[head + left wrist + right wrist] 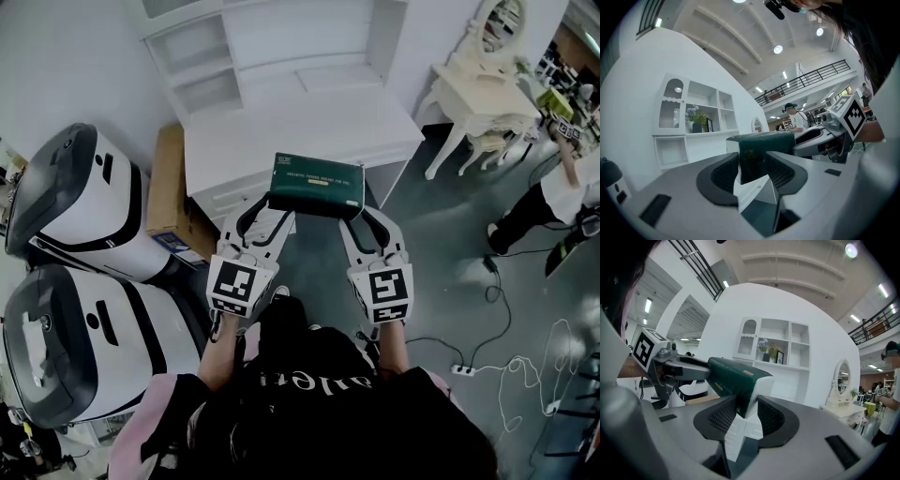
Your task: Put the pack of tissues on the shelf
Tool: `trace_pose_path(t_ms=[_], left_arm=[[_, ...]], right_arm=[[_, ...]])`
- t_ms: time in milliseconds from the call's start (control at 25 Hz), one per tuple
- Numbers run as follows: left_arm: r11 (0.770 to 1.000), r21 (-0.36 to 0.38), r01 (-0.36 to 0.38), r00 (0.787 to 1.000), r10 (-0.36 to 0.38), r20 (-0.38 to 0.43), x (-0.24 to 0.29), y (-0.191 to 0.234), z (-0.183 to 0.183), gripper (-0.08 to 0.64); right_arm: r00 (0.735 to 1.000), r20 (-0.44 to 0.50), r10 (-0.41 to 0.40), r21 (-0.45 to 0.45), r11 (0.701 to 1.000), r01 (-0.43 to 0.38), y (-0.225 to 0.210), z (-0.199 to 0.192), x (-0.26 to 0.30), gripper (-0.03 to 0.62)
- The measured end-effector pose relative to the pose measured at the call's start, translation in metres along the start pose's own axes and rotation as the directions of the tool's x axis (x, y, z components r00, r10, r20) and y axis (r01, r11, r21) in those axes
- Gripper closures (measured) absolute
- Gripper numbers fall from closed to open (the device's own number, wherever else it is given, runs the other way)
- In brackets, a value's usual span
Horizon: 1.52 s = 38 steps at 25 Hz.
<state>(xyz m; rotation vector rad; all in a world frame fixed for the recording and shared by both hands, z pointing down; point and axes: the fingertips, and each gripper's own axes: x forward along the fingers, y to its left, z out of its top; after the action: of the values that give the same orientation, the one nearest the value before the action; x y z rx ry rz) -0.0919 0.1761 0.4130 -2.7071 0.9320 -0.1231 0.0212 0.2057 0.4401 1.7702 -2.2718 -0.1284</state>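
The dark green pack of tissues (pixel 317 183) hangs in the air in front of the white shelf unit (pixel 281 56), above the edge of its white desk top (pixel 300 127). My left gripper (pixel 270 208) is shut on the pack's left end and my right gripper (pixel 360 210) on its right end. In the left gripper view the pack (pixel 761 147) sits between the jaws of the left gripper (pixel 752 164), with the shelf (pixel 701 117) behind. The right gripper view shows the pack (pixel 731 378) clamped in the right gripper (pixel 743 411), with the shelf (pixel 780 345) beyond.
Two large white and black machines (pixel 84 202) (pixel 75 347) stand at the left, with a cardboard box (pixel 169 187) beside the desk. A white vanity table with a mirror (pixel 478 89) is at the right. A person (pixel 553 197) stands far right; cables (pixel 506 366) lie on the floor.
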Motion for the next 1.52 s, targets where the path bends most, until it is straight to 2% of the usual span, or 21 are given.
trace_pose_path(t_ms=[360, 720, 960, 1520], left_arm=[[1.000, 0.012, 0.023, 1.000, -0.023, -0.008, 0.028, 0.006, -0.004, 0.379], [0.998, -0.007, 0.055, 0.998, -0.055, -0.013, 0.088, 0.036, -0.021, 0.379], [0.996, -0.017, 0.089, 0.996, -0.089, -0.015, 0.144, 0.072, -0.035, 0.379], [0.988, -0.045, 0.150, 0.989, -0.150, -0.003, 0.262, 0.192, -0.058, 0.379]], right_arm=[[1.000, -0.007, -0.013, 0.029, 0.999, 0.013, -0.019, -0.007, 0.016, 0.428], [0.999, -0.035, -0.031, 0.039, 0.999, 0.033, -0.056, -0.013, 0.068, 0.428], [0.996, -0.062, -0.062, 0.040, 0.997, 0.064, -0.090, -0.015, 0.123, 0.428], [0.989, -0.097, -0.113, 0.045, 0.992, 0.118, -0.148, 0.011, 0.270, 0.428]])
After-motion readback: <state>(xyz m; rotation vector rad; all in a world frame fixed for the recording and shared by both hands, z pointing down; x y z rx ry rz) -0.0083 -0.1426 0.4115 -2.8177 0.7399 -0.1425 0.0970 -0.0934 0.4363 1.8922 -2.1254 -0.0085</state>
